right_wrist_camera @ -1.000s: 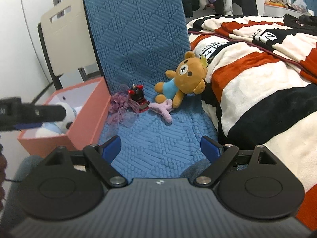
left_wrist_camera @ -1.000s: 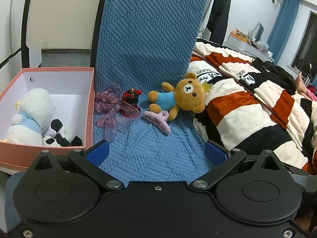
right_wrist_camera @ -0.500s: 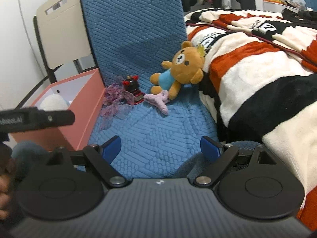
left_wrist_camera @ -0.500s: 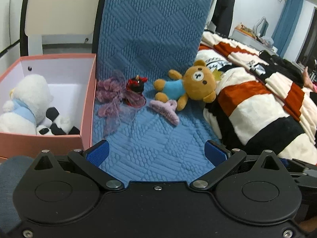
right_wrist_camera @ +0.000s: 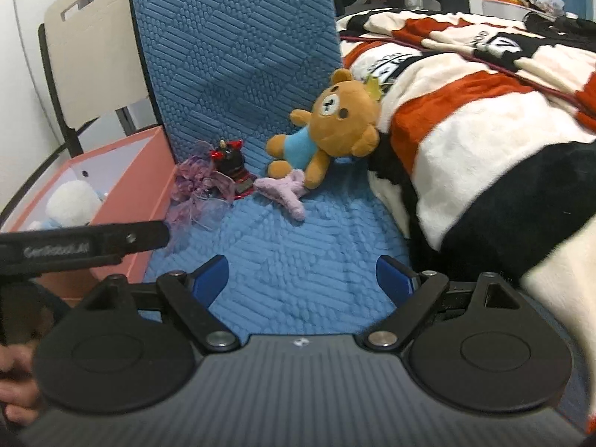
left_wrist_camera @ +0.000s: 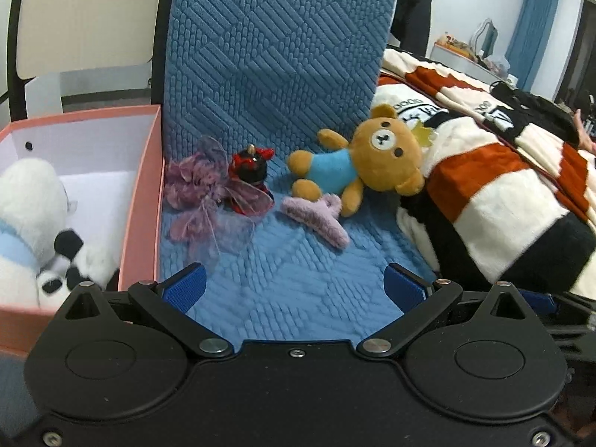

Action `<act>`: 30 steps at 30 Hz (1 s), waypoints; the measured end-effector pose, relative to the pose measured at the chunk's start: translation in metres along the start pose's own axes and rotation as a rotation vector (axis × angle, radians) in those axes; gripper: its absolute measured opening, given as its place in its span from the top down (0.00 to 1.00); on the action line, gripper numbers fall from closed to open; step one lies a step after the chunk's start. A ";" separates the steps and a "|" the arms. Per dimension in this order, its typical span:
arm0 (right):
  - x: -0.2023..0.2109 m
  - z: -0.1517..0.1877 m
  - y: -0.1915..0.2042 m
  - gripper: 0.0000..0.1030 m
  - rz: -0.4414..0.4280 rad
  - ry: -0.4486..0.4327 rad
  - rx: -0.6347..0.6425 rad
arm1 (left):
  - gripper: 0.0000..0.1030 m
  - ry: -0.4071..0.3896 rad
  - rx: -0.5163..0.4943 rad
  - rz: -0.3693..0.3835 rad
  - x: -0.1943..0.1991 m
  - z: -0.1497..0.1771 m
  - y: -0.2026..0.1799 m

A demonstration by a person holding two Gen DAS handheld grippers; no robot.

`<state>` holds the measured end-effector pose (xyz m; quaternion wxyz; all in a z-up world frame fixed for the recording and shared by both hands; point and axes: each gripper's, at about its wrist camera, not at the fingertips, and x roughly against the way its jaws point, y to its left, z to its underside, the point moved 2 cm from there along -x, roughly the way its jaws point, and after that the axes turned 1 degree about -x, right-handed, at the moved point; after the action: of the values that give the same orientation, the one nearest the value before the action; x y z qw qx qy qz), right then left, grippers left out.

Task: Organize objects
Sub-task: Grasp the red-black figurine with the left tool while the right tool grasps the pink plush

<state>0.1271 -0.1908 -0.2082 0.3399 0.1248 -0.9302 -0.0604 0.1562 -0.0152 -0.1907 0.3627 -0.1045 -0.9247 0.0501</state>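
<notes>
Two plush toys already sit in the pink box [left_wrist_camera: 141, 201] at 9 o'clock. Four left on the blue cushion [left_wrist_camera: 298, 283]: bear [left_wrist_camera: 368, 156] at 1 o'clock, hair claw [left_wrist_camera: 316, 218], figurine [left_wrist_camera: 250, 165], purple scrunchie [left_wrist_camera: 193, 190] at 11. Left gripper [left_wrist_camera: 294, 287] and right gripper [right_wrist_camera: 301, 273] both gape, empty.

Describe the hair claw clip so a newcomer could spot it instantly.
Find the blue quilted seat cushion. A brown teddy bear lies on it, and the hair claw clip rests by the bear's feet. It is the only fuzzy pale-pink, pronged piece there.
</notes>
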 end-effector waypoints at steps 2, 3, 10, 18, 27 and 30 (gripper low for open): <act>-0.009 -0.003 0.003 0.15 -0.001 -0.009 0.006 | 0.02 -0.001 0.000 0.007 -0.011 -0.007 0.002; -0.013 -0.005 0.004 0.15 -0.003 -0.017 0.008 | 0.02 0.001 0.002 0.012 -0.016 -0.011 0.003; -0.050 -0.021 0.007 0.31 -0.045 0.006 0.007 | 0.03 0.026 -0.023 -0.003 -0.061 -0.036 0.005; -0.100 -0.047 0.002 0.41 -0.037 0.041 0.013 | 0.11 0.057 -0.080 -0.040 -0.111 -0.062 0.002; -0.167 -0.069 -0.004 0.41 -0.035 0.178 0.051 | 0.14 0.105 -0.113 -0.103 -0.170 -0.090 -0.002; -0.182 -0.073 -0.004 0.41 -0.048 0.212 0.044 | 0.15 0.115 -0.120 -0.125 -0.186 -0.099 0.000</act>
<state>0.3094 -0.1464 -0.2659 0.4321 0.1600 -0.8868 -0.0345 0.3565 -0.0565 -0.2415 0.4108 -0.0711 -0.9083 -0.0342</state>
